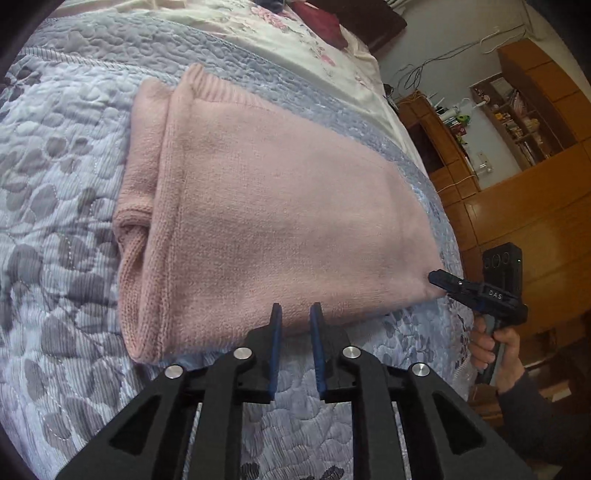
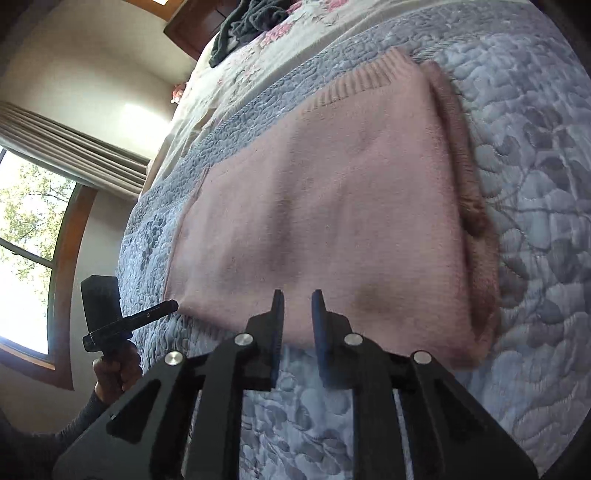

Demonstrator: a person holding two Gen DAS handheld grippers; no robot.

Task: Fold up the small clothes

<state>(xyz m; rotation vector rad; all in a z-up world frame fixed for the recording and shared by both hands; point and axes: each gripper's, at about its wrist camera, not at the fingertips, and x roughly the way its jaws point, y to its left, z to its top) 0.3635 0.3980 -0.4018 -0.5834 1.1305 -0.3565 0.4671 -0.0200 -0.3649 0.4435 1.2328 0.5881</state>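
Observation:
A pink knitted sweater [image 1: 280, 206] lies folded in a rough rectangle on a blue-grey quilted bedspread [image 1: 55, 184], with a sleeve tucked along its left side. My left gripper [image 1: 296, 314] hovers at the sweater's near edge, open, with nothing between its fingers. The right gripper [image 1: 439, 277], held by a hand [image 1: 495, 343], has its tip at the sweater's near right corner. In the right wrist view the sweater [image 2: 332, 206] fills the middle. My right gripper [image 2: 297, 299] is open over its near edge. The left gripper [image 2: 168, 306] points at the near left corner.
A cream floral sheet [image 1: 295, 40] covers the far part of the bed, with a dark red cloth [image 1: 321, 22] and a dark grey garment [image 2: 251, 22] on it. Wooden cabinets and shelves [image 1: 517, 177] stand right of the bed. A window [image 2: 26, 229] is on the left.

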